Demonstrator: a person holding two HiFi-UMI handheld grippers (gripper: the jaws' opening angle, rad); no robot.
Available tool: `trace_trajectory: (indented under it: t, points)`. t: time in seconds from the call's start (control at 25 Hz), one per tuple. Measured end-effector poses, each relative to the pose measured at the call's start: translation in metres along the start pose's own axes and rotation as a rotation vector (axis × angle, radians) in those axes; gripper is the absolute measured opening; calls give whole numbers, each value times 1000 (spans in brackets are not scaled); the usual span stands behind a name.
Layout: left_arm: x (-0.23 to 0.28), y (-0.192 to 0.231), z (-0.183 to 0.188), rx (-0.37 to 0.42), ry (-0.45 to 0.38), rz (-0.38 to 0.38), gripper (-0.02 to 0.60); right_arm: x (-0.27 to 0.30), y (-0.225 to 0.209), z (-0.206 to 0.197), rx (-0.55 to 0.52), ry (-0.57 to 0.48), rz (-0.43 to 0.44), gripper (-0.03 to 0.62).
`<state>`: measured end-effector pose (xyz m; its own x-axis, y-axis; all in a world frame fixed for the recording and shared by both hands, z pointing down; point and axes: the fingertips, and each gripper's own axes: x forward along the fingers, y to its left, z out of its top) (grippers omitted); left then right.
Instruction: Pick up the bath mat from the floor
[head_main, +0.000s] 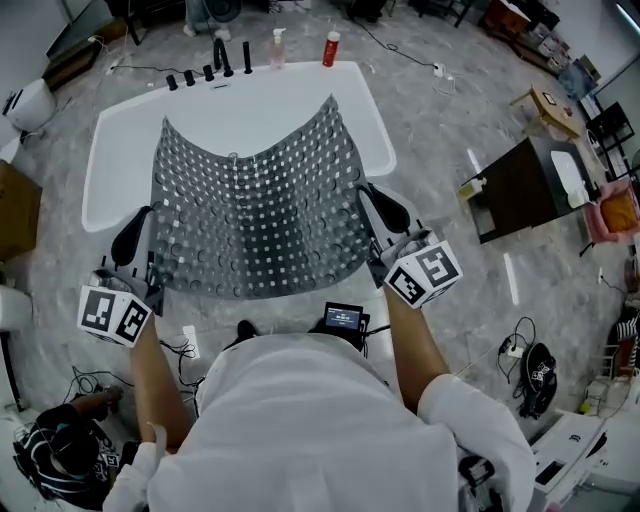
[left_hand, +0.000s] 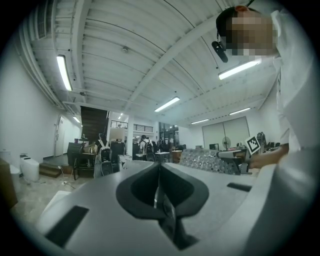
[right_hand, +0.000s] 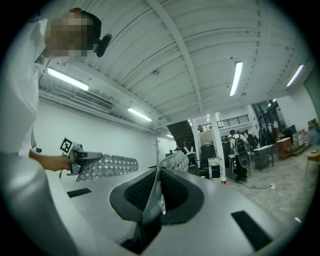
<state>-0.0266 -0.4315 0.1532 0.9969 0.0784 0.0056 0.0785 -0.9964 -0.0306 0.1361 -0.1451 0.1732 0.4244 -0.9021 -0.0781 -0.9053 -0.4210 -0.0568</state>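
Over the white bathtub (head_main: 120, 140), in the head view, the grey bath mat (head_main: 255, 210) hangs stretched between the left gripper (head_main: 135, 240) and the right gripper (head_main: 385, 212), clear of the floor. Left gripper view: jaws pinched shut on the mat's thin edge. Right gripper view: jaws likewise clamped on its edge

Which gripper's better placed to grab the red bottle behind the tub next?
Right, probably. The red bottle stands past the tub, right of the middle of the mat, nearer the right gripper. The left gripper would reach across the mat. Both are shut on the mat, though.
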Motion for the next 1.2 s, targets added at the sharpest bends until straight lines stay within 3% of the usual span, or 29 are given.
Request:
trace_trajectory:
  t: [0.4, 1.2]
  points:
    - [2, -7, 5, 39, -21, 25, 14, 1, 1, 0, -44, -18, -26, 41]
    - [-8, -6, 2, 21, -12, 53, 14, 14, 3, -6, -31, -9, 7, 41]
